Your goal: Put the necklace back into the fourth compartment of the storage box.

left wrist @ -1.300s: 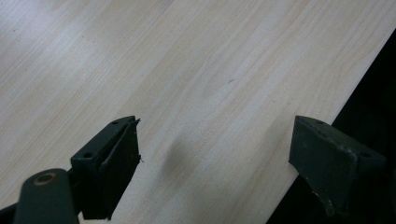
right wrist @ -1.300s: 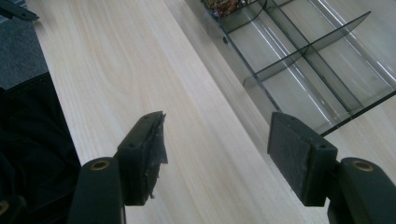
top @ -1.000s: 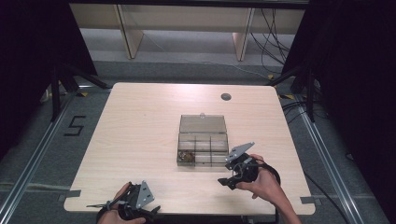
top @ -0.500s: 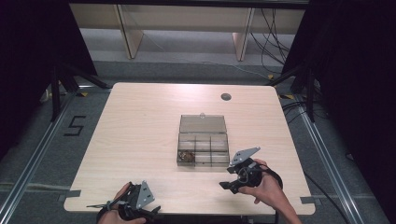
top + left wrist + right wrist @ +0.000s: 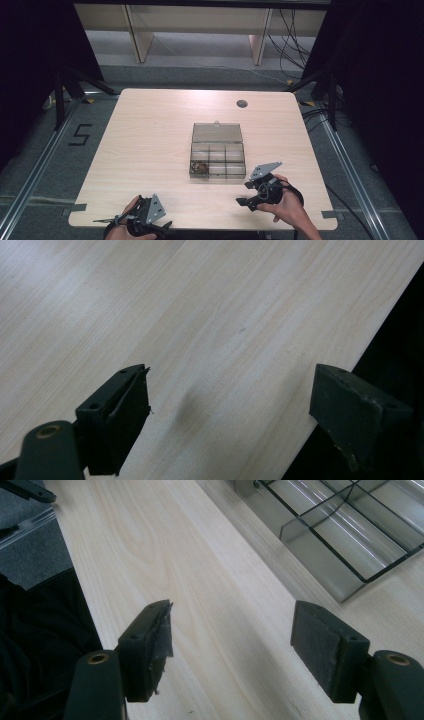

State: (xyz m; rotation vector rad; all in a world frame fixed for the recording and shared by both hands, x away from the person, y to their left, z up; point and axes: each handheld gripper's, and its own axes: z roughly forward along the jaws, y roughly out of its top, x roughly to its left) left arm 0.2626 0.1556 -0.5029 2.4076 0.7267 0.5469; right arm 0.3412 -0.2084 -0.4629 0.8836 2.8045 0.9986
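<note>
Jaws on my right gripper (image 5: 245, 201) are standing wide apart with nothing between them, and they have just been opening further; in the right gripper view (image 5: 230, 645) I'm looking past the two black pads at bare pale wood. I'm holding this gripper low over the near right part of the light wooden table (image 5: 150, 140), just beside the near right corner of the clear smoky plastic compartment box (image 5: 218, 159), not touching it. That box is sitting near the middle of the table with its hinged lid (image 5: 217, 132) lying open flat on the far side. In the right gripper view the box's divided cells (image 5: 345, 535) are showing at the upper right, and the ones I can see there are looking empty. From the high view, a small brownish heap of parts (image 5: 200, 167) is lying in the box's near left compartment; I cannot tell what the parts are.

My left gripper (image 5: 165, 226) is resting at the near left edge of the table, well apart from the box. Its jaws are also spread wide and gripping nothing; in the left gripper view (image 5: 230, 410) one pad is hanging over the wood and the other over the dark beyond the table edge.
</note>
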